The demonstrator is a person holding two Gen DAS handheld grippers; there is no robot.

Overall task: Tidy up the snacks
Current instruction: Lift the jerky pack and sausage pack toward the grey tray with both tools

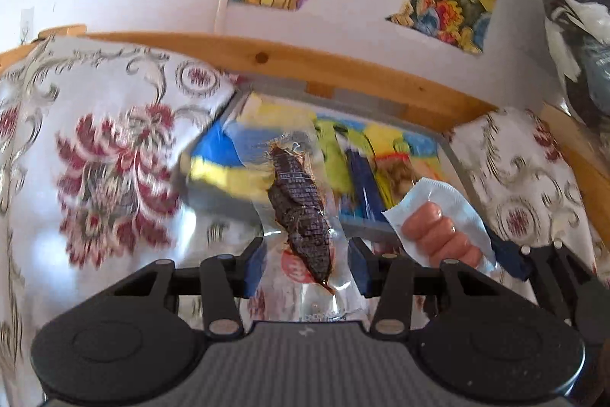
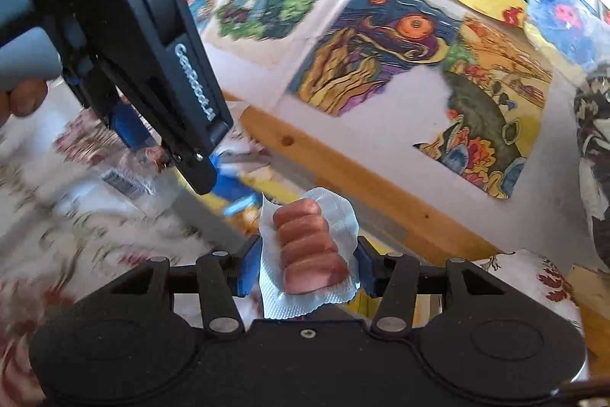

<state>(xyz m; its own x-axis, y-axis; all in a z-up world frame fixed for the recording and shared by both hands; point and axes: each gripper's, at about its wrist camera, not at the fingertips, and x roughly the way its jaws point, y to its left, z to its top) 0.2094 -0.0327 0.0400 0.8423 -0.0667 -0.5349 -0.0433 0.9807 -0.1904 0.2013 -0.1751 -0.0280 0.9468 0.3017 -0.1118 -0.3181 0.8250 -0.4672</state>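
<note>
My left gripper (image 1: 307, 267) is shut on a clear packet holding a dark dried snack (image 1: 301, 212), which hangs above a grey bin (image 1: 459, 163) full of colourful snack packets. My right gripper (image 2: 308, 269) is shut on a pale blue packet of small sausages (image 2: 310, 243). In the left wrist view that sausage packet (image 1: 438, 227) hangs just right of the dark snack, over the bin's right side. The right wrist view shows the left gripper (image 2: 167, 155) at upper left, its clear packet (image 2: 129, 178) blurred beneath it.
The bin sits on a white cloth with red flower patterns (image 1: 114, 178). Behind it runs a wooden rail (image 1: 343, 63), and the wall beyond carries colourful drawings (image 2: 381, 44). A person's fingers (image 2: 23, 98) grip the left gripper's handle.
</note>
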